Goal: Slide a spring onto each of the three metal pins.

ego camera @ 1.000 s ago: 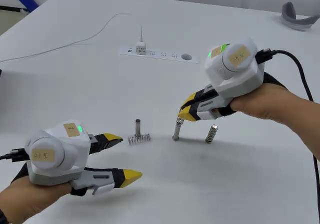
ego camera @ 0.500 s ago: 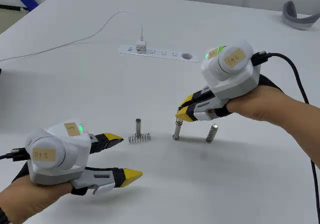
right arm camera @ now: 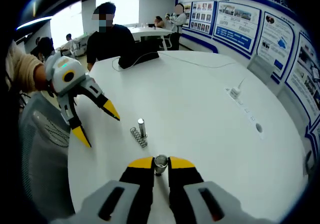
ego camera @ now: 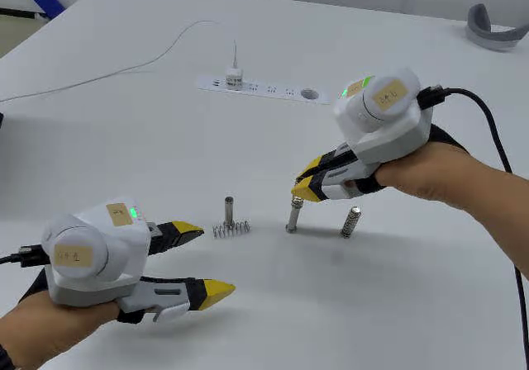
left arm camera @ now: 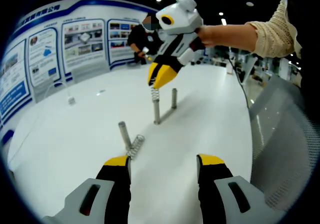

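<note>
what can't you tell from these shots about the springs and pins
- Head view: the right tongs cover the middle pin's top, hiding how far the held spring is on.
- Right gripper view: that spring hides the pin beneath.
- Head view: coils on the right pin, too small to count.

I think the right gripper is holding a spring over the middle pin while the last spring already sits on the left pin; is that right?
Not quite. The last spring lies on the table beside the left pin, not on it, as the head view shows. The right gripper does hold a spring over the middle pin.
</note>
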`<control>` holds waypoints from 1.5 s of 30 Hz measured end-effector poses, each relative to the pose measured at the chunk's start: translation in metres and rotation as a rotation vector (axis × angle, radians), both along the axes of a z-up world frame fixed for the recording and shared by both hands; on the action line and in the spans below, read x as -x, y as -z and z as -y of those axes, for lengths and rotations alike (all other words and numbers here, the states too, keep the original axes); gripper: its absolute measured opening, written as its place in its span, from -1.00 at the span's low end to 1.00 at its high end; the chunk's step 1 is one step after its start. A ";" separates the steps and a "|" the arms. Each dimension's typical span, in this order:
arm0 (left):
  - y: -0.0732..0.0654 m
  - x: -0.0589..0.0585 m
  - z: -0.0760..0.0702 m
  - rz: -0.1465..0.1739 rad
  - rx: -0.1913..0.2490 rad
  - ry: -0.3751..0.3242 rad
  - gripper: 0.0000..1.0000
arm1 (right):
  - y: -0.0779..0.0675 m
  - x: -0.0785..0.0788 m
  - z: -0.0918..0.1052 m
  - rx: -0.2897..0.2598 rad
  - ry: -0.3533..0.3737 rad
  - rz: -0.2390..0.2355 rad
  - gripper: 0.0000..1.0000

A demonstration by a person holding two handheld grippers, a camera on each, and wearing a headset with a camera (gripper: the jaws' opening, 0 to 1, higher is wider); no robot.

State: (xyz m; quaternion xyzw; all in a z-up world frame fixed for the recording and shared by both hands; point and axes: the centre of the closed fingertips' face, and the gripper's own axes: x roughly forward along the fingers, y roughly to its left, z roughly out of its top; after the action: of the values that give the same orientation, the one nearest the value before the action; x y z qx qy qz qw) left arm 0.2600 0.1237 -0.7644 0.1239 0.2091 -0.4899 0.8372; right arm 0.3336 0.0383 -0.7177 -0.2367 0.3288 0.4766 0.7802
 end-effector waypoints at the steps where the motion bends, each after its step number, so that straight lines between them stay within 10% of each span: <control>1: 0.000 0.000 0.000 0.000 0.000 0.000 0.07 | 0.000 0.000 0.000 -0.002 0.002 -0.001 -0.76; 45: 0.000 0.000 -0.001 -0.002 -0.004 -0.004 0.07 | 0.017 0.000 0.003 0.007 0.022 -0.017 -0.76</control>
State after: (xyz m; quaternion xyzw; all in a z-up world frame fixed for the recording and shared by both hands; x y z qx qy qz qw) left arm 0.2604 0.1251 -0.7643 0.1244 0.2112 -0.4880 0.8377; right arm 0.3337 0.0355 -0.7346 -0.2318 0.3399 0.4688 0.7816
